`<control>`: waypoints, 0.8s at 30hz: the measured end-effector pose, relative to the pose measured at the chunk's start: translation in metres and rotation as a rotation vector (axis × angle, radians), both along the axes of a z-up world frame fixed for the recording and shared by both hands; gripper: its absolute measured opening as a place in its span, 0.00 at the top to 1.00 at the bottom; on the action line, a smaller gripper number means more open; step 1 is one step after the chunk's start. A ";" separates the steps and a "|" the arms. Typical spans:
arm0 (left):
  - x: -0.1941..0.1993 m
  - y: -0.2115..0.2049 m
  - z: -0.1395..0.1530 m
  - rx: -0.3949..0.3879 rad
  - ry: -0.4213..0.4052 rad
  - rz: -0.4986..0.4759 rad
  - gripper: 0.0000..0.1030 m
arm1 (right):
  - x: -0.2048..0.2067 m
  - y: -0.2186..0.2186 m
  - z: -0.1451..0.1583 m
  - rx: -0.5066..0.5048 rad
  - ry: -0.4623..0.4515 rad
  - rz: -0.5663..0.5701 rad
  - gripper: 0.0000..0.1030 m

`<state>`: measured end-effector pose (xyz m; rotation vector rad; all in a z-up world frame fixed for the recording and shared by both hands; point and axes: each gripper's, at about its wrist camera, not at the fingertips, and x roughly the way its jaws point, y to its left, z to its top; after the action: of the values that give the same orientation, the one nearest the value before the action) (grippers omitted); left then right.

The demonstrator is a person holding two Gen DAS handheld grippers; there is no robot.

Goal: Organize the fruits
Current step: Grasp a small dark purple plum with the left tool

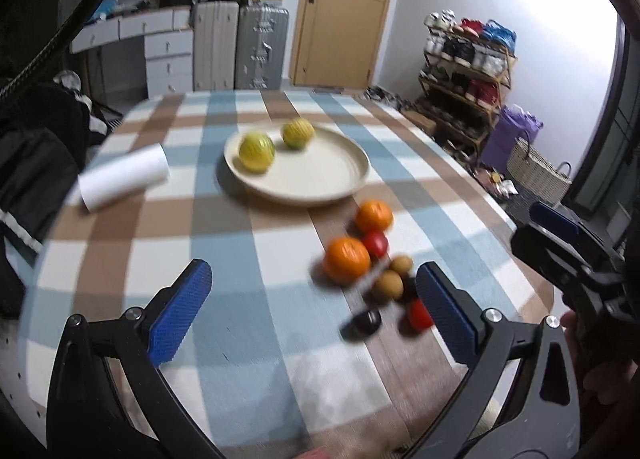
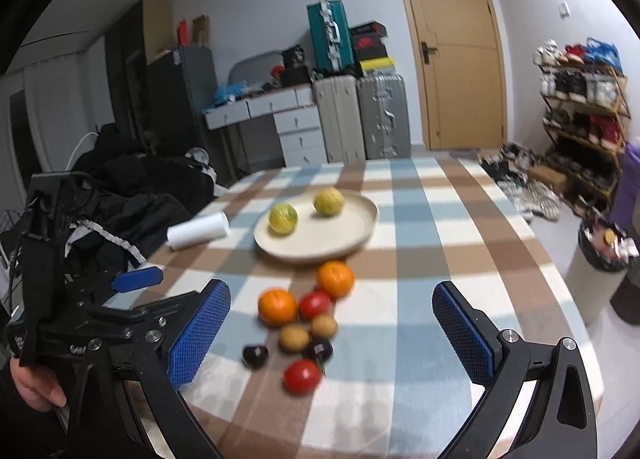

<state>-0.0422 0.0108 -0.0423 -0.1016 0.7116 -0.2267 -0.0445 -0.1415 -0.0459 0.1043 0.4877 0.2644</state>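
Note:
A cream plate (image 1: 320, 183) (image 2: 320, 241) on the checked tablecloth holds two yellow-green fruits (image 1: 257, 151) (image 2: 283, 218). In front of it, loose on the cloth, lie two oranges (image 1: 346, 259) (image 2: 277, 306), two red fruits (image 1: 375, 243) (image 2: 302, 376), two brown kiwis (image 1: 388, 284) (image 2: 294, 338) and two dark plums (image 1: 366, 321) (image 2: 255, 355). My left gripper (image 1: 313, 267) is open and empty, held above the cloth just left of the pile. My right gripper (image 2: 330, 286) is also open and empty, hovering short of the pile.
A white paper roll (image 1: 124, 179) (image 2: 198, 234) lies left of the plate. Black clothing (image 2: 132, 195) is heaped beyond the table's left edge. A shoe rack (image 1: 468, 71), a woven basket (image 1: 536, 171) and a bin (image 2: 604, 255) stand off to the right.

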 end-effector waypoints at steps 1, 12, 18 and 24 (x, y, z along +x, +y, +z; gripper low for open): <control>-0.004 -0.003 -0.006 0.000 0.016 -0.007 0.01 | -0.001 -0.001 -0.005 0.003 0.016 -0.007 0.00; 0.016 -0.022 -0.054 0.023 0.148 -0.081 0.04 | -0.013 -0.019 -0.034 0.044 0.068 -0.048 0.00; 0.025 -0.027 -0.058 -0.011 0.181 -0.141 0.24 | -0.012 -0.020 -0.040 0.046 0.088 -0.039 0.00; 0.035 -0.031 -0.061 -0.020 0.209 -0.166 0.36 | -0.008 -0.018 -0.046 0.077 0.109 -0.004 0.00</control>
<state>-0.0077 -0.0204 -0.1036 -0.0857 0.9268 -0.3862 -0.0530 -0.1595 -0.0923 0.1952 0.5862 0.2746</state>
